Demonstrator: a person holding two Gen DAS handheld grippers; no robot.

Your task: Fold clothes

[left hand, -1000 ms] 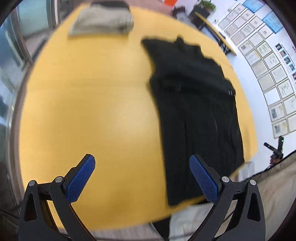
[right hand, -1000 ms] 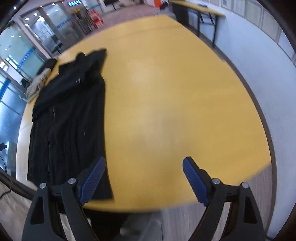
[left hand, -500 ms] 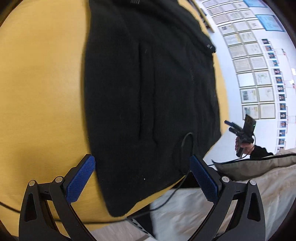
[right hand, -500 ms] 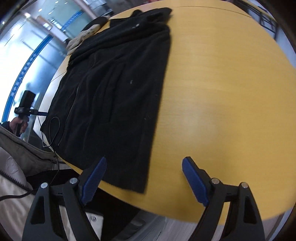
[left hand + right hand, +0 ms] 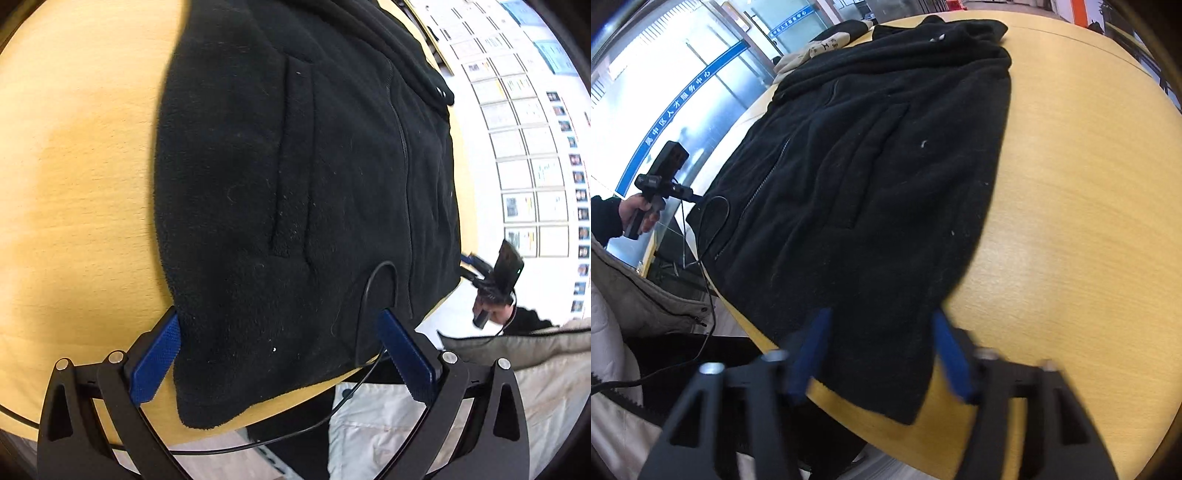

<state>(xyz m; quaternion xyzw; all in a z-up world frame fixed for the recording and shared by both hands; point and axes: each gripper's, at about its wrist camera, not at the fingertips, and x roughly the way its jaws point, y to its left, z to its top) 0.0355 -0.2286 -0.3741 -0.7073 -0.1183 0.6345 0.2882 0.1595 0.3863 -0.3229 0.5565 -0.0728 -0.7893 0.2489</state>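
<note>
A black fleece zip jacket [image 5: 295,177] lies flat on a round yellow table [image 5: 74,184], its hem at the near edge. My left gripper [image 5: 280,354] is open and low over the hem's left corner. Its blue pads [image 5: 155,362] straddle the cloth without squeezing it. In the right wrist view the same jacket [image 5: 871,177] runs away from me, and my right gripper [image 5: 879,350] hangs over the hem's right corner. Its jaws are closing and look blurred. The cloth lies flat between the blue pads [image 5: 809,354], which still stand apart.
A thin black cable [image 5: 369,291] loops over the hem and trails off the table edge. A hand [image 5: 635,218] holding the other gripper shows at the table's side. A folded beige garment [image 5: 812,48] lies at the far end. A person's pale coat [image 5: 517,387] is close below.
Both grippers came down and in toward the jacket's near hem, one over each corner. The right gripper's jaws have narrowed around the cloth. The left jaws stay as wide as before.
</note>
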